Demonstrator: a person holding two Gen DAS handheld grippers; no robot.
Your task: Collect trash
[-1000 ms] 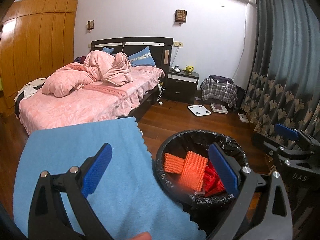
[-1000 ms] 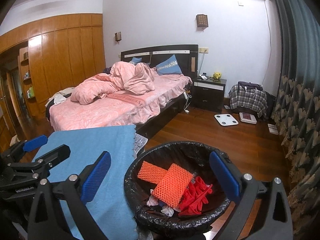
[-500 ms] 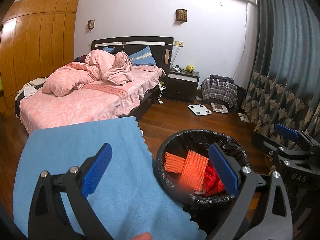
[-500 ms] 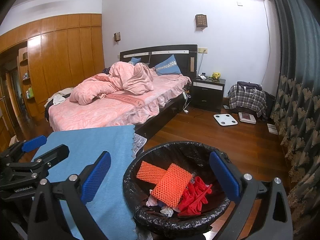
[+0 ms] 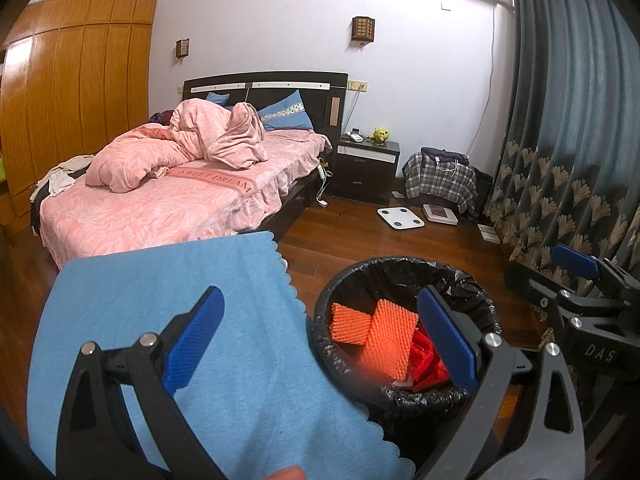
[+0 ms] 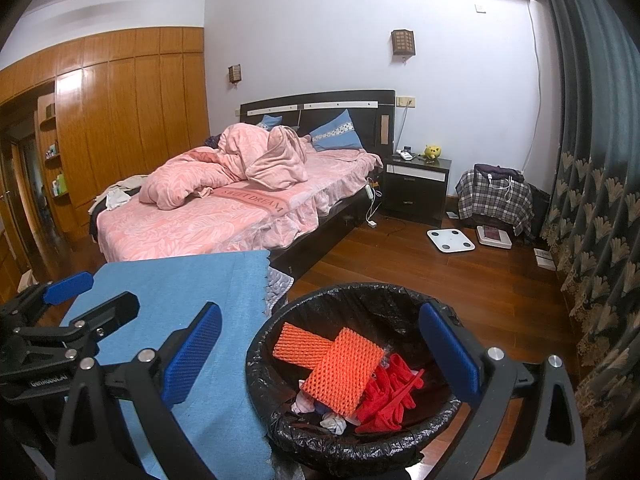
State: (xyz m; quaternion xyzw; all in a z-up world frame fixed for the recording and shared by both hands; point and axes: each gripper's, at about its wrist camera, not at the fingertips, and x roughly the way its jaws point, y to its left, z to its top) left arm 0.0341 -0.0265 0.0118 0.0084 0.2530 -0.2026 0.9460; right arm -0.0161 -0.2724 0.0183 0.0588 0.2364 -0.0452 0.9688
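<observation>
A black-lined trash bin (image 5: 476, 280) (image 6: 360, 300) stands on the wood floor beside a table covered with a blue cloth (image 5: 160, 304) (image 6: 180, 280). Inside it lie two orange foam nets (image 6: 344, 372) (image 5: 384, 332), a crumpled red item (image 6: 388, 400) and small white scraps. My left gripper (image 5: 320, 340) is open and empty, held above the cloth and the bin's left rim. My right gripper (image 6: 320, 352) is open and empty, held over the bin. Each gripper also shows at the edge of the other's view.
A bed with pink bedding (image 6: 240, 200) stands behind the table. A dark nightstand (image 6: 416, 188), a plaid-covered item (image 6: 496, 196), a white scale (image 6: 450, 240) and a second scale (image 6: 494, 236) are by the far wall. Dark curtains (image 6: 592, 200) hang at right.
</observation>
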